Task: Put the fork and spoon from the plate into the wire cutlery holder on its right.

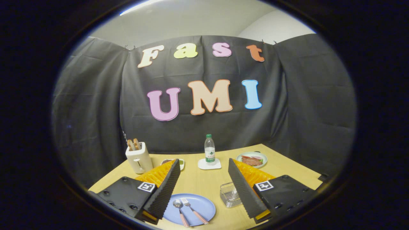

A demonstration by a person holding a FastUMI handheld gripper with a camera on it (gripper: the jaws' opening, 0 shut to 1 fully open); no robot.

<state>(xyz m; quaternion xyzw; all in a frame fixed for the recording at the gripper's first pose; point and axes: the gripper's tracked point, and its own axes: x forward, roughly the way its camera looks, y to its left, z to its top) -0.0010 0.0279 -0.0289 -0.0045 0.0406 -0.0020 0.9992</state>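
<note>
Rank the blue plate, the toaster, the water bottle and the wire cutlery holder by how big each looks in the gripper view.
Largest to smallest as seen:
1. Blue plate, nearest the open jaws, so nearness inflates it.
2. Toaster.
3. Water bottle and wire cutlery holder: look close in size, holder partly hidden; unranked.

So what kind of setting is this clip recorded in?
Probably a staged booth set up like a dining table: a wooden table backed by black cloth, with a toaster, a water bottle and a blue plate holding a fork and spoon. The tool hangs open above it.
</note>
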